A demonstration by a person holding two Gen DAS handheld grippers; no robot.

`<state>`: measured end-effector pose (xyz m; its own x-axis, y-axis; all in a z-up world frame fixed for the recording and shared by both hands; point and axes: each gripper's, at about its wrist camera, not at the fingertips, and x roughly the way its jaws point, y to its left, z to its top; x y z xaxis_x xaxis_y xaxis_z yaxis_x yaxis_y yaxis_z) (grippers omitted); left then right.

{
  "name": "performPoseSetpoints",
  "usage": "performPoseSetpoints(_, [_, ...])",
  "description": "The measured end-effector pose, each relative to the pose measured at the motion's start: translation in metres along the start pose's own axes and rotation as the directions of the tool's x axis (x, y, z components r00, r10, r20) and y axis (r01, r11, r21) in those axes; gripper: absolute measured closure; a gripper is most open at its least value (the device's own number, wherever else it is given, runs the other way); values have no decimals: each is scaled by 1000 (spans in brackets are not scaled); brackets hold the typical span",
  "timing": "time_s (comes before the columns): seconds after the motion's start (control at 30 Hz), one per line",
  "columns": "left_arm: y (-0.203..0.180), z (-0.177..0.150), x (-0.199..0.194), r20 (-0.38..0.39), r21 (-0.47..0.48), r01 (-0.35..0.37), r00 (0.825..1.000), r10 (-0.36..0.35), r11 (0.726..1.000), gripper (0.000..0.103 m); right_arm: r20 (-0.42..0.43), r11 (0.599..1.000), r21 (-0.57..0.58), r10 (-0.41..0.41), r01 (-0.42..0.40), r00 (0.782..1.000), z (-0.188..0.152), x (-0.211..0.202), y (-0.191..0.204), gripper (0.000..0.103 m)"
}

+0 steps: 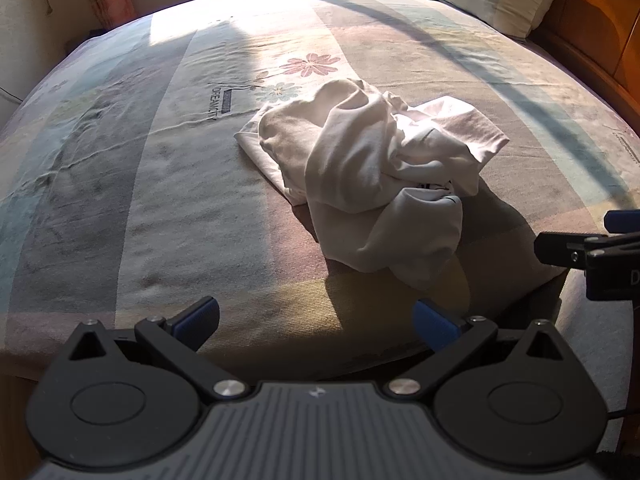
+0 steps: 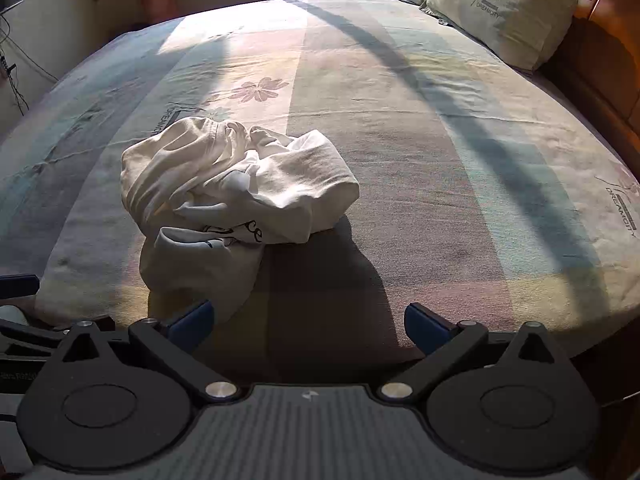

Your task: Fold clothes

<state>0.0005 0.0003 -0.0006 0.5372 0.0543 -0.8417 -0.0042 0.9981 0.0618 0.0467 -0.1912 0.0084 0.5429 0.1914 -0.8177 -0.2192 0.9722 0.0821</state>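
- The crumpled shirt [image 1: 360,176] is white, with a bit of black writing on it [image 2: 240,236].
- The bed sheet [image 1: 160,184] has wide stripes of soft pink, light blue, grey and pale yellow.
- The sheet has a pink flower [image 1: 310,65] and a light blue flower [image 1: 280,90] printed on it.
- The pillow [image 2: 500,12] is pale yellow and grey-blue.
- The headboard [image 2: 600,52] is orange-brown wood.
- Each gripper is black, with blue pads [image 1: 434,324].

A white garment [image 1: 368,176] lay crumpled in an unfolded heap, black lettering showing among its creases. It sat ahead of the wide-open left gripper [image 1: 316,322], slightly to its right, and ahead-left of the equally wide right gripper [image 2: 308,322], touching neither.
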Motion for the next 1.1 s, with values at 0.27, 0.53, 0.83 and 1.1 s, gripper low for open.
performPoseSetpoints(0.27, [2, 0, 1, 3, -17, 0, 1000, 0, 1000, 1, 1, 1000, 7, -18, 18, 1000, 2, 1, 4, 0])
performPoseSetpoints(0.53, [2, 1, 1, -9, -11, 1, 1000, -1, 1000, 1, -1, 1000, -1, -13, 13, 1000, -1, 0, 3, 0])
performPoseSetpoints(0.83, [2, 1, 2, -12, -13, 0, 1000, 0, 1000, 1, -4, 1000, 4, -9, 9, 1000, -1, 1, 4, 0])
performPoseSetpoints(1.1, [2, 0, 3, -12, -12, -1, 1000, 1, 1000, 1, -4, 1000, 5, -3, 3, 1000, -2, 1, 4, 0])
